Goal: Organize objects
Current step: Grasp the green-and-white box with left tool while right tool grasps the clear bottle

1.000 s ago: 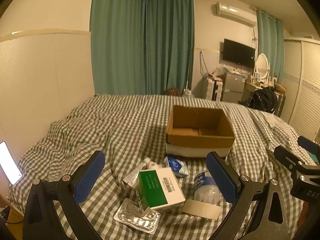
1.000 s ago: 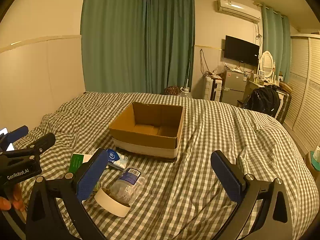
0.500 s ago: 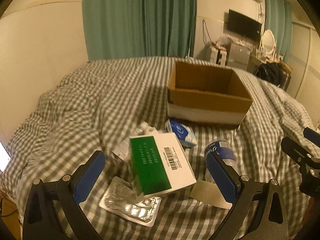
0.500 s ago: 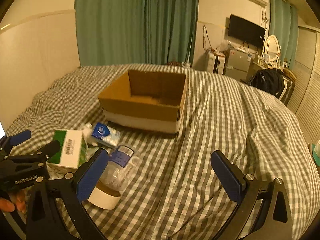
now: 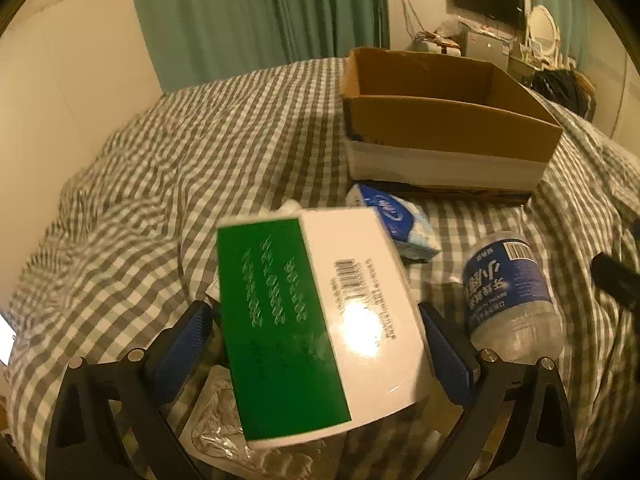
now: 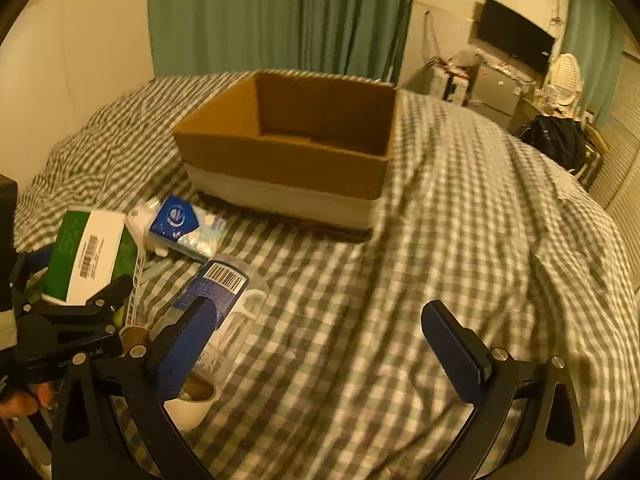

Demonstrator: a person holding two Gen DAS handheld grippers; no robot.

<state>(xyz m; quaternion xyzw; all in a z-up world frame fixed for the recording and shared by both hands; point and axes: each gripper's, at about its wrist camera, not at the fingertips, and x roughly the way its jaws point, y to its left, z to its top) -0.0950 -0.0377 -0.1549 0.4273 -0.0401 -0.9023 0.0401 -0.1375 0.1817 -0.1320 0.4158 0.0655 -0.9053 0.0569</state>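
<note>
A green and white carton [image 5: 316,312] lies tilted on the pile, between the fingers of my open left gripper [image 5: 316,348], one pad close to each side. Under it sits a silver blister pack [image 5: 216,428]. A blue tissue pack [image 5: 400,220] and a clear water bottle [image 5: 508,292] with a blue label lie to its right. The open cardboard box [image 5: 448,124] stands behind them on the bed. My right gripper [image 6: 320,352] hangs open over bare bedspread, its left finger [image 6: 184,344] beside the bottle [image 6: 224,284] and a white tape roll [image 6: 192,404].
The checked bedspread [image 6: 460,240] is rumpled, with folds on the right. A white wall panel borders the bed on the left, where a lit phone [image 5: 6,340] shows. Green curtains, a black bag [image 6: 556,148] and a TV stand beyond the bed.
Both grippers have moved forward and down toward the pile. The left one now straddles the green and white carton; the right one has come up to the bottle.
</note>
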